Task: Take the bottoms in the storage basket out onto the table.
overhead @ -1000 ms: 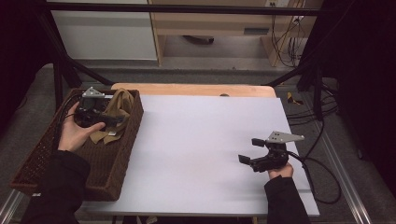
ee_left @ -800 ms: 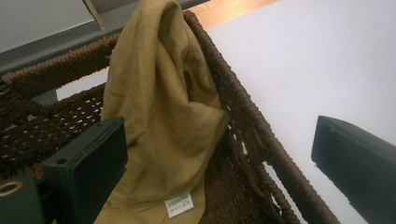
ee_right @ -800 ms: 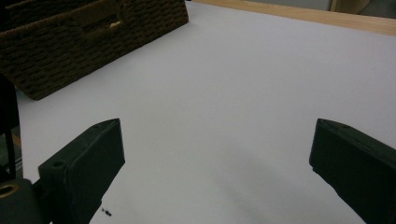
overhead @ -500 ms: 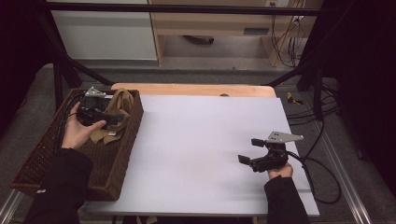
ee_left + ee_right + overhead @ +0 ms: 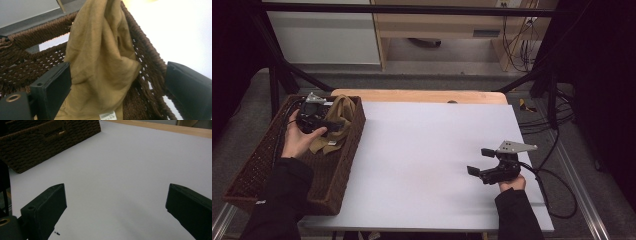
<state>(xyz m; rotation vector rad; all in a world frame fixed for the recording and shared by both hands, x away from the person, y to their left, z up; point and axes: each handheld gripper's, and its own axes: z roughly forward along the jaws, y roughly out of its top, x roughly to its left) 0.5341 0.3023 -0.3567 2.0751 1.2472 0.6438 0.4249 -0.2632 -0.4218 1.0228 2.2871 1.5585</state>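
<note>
One woven brown basket [image 5: 272, 165] sits over the left edge of the white table [image 5: 427, 150], its long side running along that edge. Inside it, at the far end, lies one tan cloth [image 5: 337, 122], bunched up and draped against the basket's far right wall; a small white label shows at its lower edge in the left gripper view [image 5: 107, 116]. The rest of the basket floor shows nothing else that I can make out.

The left gripper [image 5: 324, 125] is held inside the basket at its far end, jaws spread wide on either side of the cloth [image 5: 100, 65], not pinching it. The cloth hangs between them.

The right gripper [image 5: 479, 162] rests near the right edge of the table, toward the near corner, jaws released and holding nothing, pointed across the bare tabletop toward the basket [image 5: 47, 142].

Counted: one basket, one cloth, two grippers.
</note>
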